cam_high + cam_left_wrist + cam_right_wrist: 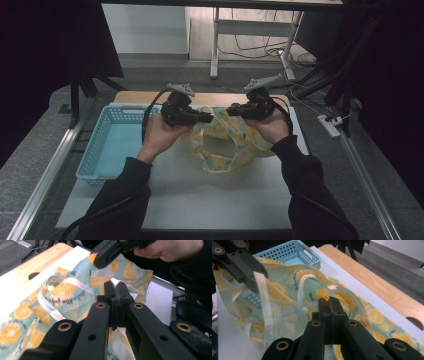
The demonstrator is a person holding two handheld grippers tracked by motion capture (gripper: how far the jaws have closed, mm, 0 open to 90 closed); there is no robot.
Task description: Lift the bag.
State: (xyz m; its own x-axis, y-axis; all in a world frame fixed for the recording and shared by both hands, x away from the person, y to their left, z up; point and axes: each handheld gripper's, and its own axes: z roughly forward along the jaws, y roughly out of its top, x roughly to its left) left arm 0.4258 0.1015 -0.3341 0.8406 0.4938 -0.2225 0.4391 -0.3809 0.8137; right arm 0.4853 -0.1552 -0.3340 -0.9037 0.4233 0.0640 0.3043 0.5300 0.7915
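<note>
A pale green cloth printed with orange slices and edged with white ribbon hangs between my two grippers above the white mat. My left gripper is shut on its upper edge; in the left gripper view the jaws pinch a white ribbon fold of the cloth. My right gripper faces it closely and is shut on the same cloth, its jaws closed on a fold. Each gripper view also catches the other gripper: the right gripper and the left gripper.
A light blue perforated basket stands at the left on the mat, also seen behind the cloth. The wooden tabletop with a round hole runs along the far edge. Metal rails flank the table.
</note>
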